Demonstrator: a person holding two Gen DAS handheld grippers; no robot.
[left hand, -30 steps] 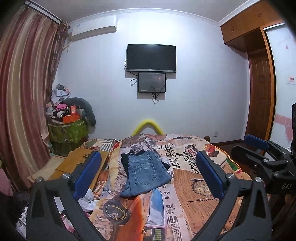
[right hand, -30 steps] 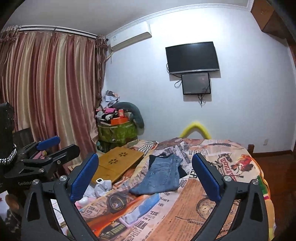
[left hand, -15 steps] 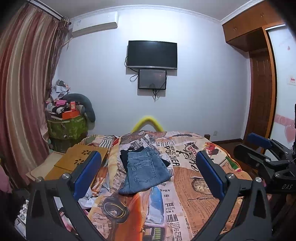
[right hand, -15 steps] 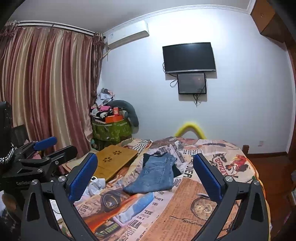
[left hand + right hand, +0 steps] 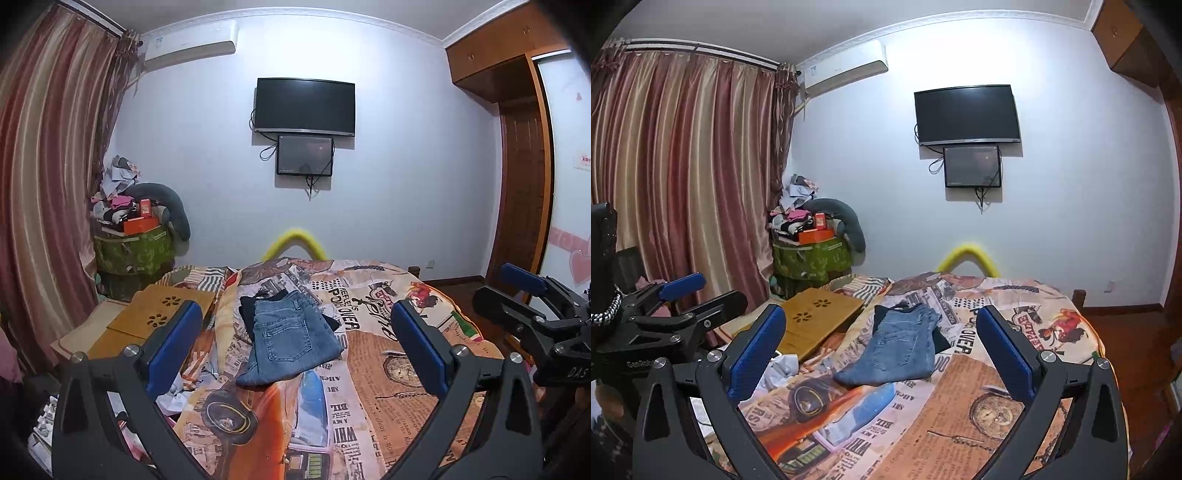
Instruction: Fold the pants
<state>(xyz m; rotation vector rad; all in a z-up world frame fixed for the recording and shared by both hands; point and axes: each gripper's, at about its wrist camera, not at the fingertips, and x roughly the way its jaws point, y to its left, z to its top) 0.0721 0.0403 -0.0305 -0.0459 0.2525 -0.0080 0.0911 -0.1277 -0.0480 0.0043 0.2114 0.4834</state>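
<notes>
Folded blue jeans (image 5: 291,338) lie on the bed's printed cover, on top of a dark folded garment (image 5: 248,308). They also show in the right wrist view (image 5: 901,347). My left gripper (image 5: 295,343) is open and empty, held well back above the near end of the bed. My right gripper (image 5: 882,350) is open and empty, also well back. Each gripper shows in the other's view: the right one (image 5: 524,295) at the right edge, the left one (image 5: 690,295) at the left edge.
The bed (image 5: 388,369) has a newspaper-print cover. A wooden lap desk (image 5: 155,321) lies at its left, with crumpled white cloth (image 5: 779,369) near it. A green box piled with clutter (image 5: 136,247) stands by the curtain. A TV (image 5: 304,107) hangs on the far wall.
Both grippers have tilted up and drawn back slightly, so the jeans sit a little lower and farther in the views. The jeans have not moved.
</notes>
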